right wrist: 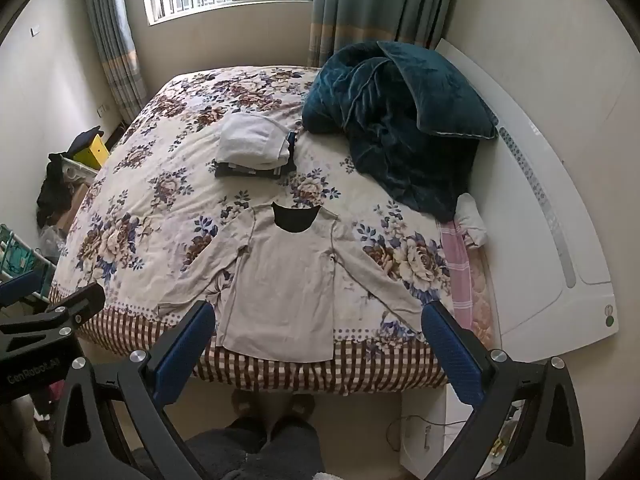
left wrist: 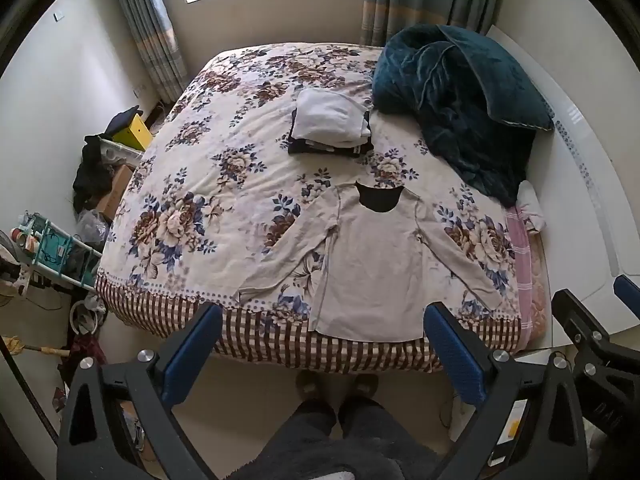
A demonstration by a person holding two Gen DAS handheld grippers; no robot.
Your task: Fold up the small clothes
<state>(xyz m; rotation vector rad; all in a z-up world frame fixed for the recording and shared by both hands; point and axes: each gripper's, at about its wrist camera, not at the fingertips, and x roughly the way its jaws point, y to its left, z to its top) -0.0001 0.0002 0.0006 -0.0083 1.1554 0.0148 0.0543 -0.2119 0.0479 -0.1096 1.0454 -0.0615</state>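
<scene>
A small beige long-sleeved shirt [left wrist: 372, 264] lies flat on the flowered bed, sleeves spread, neck away from me, hem at the near edge; it also shows in the right wrist view [right wrist: 284, 284]. Behind it sits a stack of folded clothes [left wrist: 330, 124], white on top, dark below, also in the right wrist view [right wrist: 254, 146]. My left gripper [left wrist: 322, 344] is open and empty, held above the bed's near edge in front of the shirt. My right gripper [right wrist: 318, 346] is open and empty, likewise in front of the shirt's hem.
A crumpled teal blanket [left wrist: 460, 108] fills the bed's far right corner. A white headboard [right wrist: 532, 208] runs along the right. Boxes, a rack and clutter [left wrist: 96, 184] crowd the floor left of the bed. My feet [left wrist: 336, 388] stand at the bed's near edge.
</scene>
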